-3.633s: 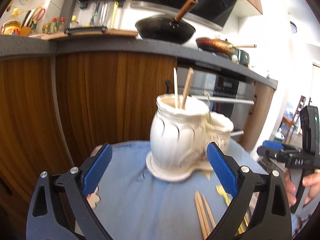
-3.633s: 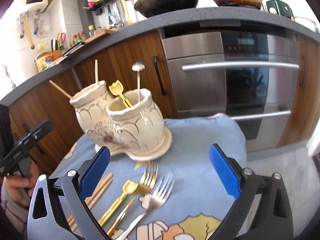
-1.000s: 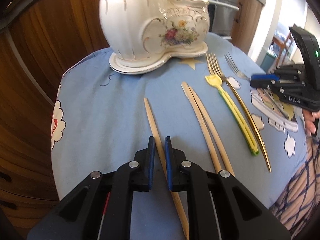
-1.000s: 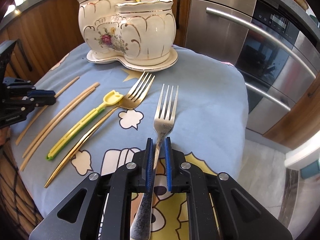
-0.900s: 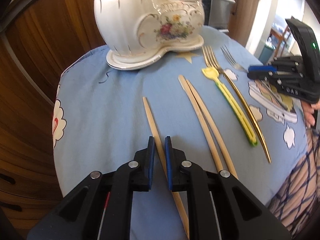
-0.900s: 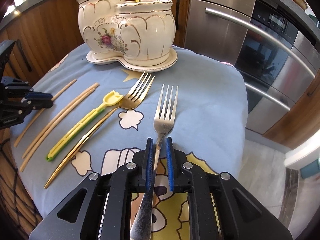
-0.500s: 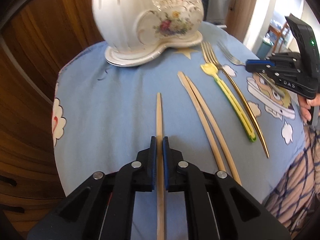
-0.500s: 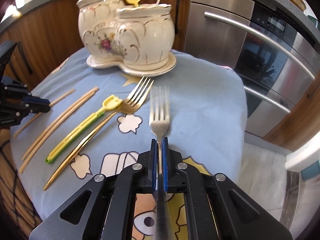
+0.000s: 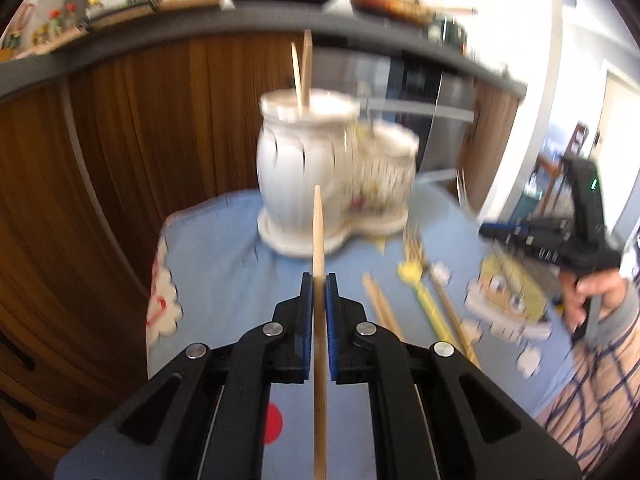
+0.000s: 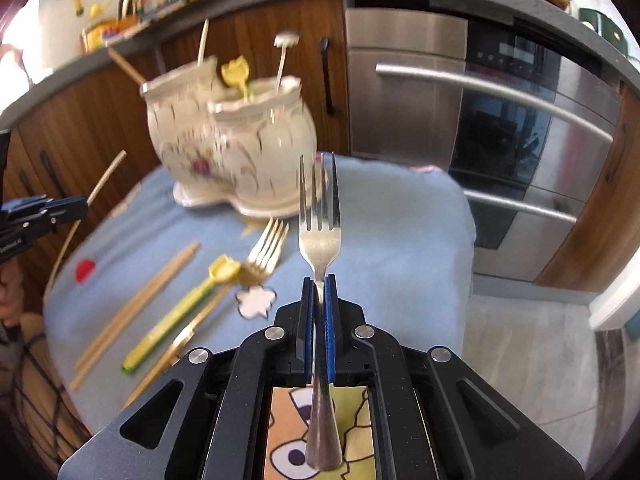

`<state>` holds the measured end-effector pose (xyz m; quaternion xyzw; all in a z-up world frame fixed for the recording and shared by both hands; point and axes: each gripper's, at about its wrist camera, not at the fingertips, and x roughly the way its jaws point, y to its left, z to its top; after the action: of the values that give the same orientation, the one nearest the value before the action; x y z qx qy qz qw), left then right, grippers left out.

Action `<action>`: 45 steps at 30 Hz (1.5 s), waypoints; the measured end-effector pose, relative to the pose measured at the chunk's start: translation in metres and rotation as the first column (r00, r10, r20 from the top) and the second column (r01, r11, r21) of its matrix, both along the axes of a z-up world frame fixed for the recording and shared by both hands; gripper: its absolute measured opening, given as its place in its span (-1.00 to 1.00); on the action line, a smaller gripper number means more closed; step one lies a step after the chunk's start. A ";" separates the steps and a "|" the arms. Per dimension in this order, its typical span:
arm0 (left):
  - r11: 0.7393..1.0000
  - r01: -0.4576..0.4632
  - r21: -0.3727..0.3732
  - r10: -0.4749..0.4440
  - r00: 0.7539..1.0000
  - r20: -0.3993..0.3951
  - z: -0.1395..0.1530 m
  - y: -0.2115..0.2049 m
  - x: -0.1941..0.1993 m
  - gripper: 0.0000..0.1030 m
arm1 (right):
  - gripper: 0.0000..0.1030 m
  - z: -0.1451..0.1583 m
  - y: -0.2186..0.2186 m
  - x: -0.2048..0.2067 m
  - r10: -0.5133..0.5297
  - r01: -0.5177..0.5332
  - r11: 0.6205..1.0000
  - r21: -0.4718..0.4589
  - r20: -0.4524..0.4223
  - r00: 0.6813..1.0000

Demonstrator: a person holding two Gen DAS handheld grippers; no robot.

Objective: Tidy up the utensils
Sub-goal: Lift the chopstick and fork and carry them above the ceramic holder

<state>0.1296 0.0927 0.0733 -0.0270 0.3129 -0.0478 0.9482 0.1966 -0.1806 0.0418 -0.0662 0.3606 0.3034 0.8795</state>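
The silver fork is polished, mirror-bright metal, the gold fork beside it brushed gold metal, and the yellow-green utensil at lower left smooth plastic. The chopstick at frame centre and the pair lying at left are pale matt wood or bamboo, while the holder is glossy glazed ceramic with gilt lines. The desk wears soft matt blue cloth; each tool is matt black plastic with blue pads, and the oven at right is brushed steel beside satin wood cabinets.
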 end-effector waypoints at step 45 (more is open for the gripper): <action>0.960 -0.036 -0.277 0.196 0.793 0.576 0.103 0.058 0.097 -0.89 | -0.89 0.134 0.071 0.039 0.061 -0.131 0.964 0.230 0.288 0.956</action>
<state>0.2269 0.1506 0.1764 -0.1498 -0.0132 -0.0343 0.9880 0.2360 -0.1099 0.1753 -0.0159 0.1889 0.3761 0.9070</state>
